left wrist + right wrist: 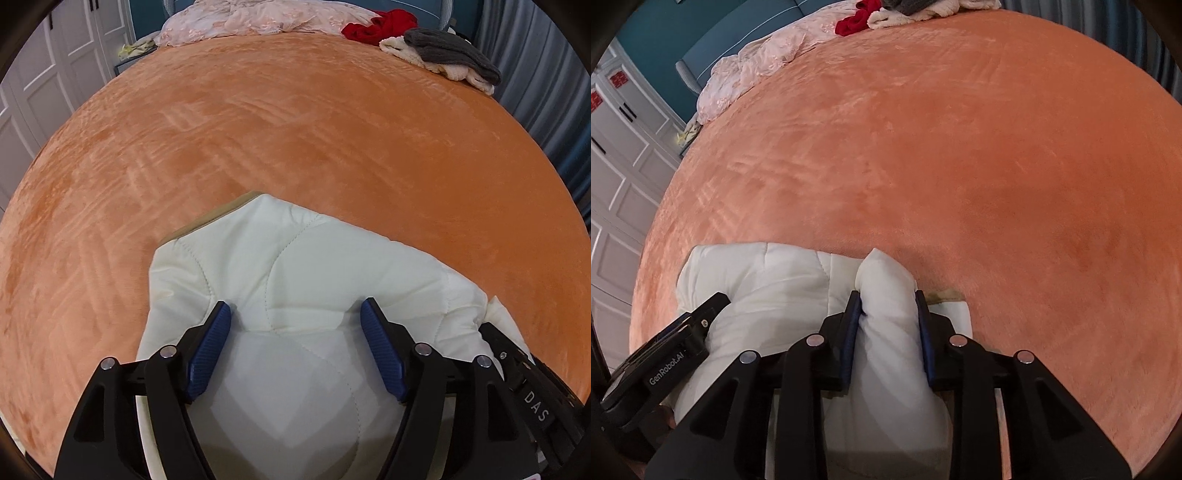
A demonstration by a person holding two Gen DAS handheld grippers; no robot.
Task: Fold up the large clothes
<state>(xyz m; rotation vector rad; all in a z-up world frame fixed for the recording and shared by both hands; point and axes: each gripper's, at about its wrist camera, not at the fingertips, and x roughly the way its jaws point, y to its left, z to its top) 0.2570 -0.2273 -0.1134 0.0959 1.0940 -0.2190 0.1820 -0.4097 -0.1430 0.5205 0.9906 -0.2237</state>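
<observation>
carefully, i'm setting the white quilted jacket (295, 266) down on the near edge of the orange bed (295, 122): right gripper (889, 295) pinching a padded fold, left gripper (295, 308) spread wide, gripping nothing; i'm keeping edges aligned.

– What was I working over?
– An orange plush bed (295, 140). My white quilted garment (295, 266) lay at the near edge.
– And farther off?
– A pink crumpled cover (258, 18) far left; red cloth (380, 26), grey knit (450, 55) and cream fleece (417, 55) far right.
</observation>
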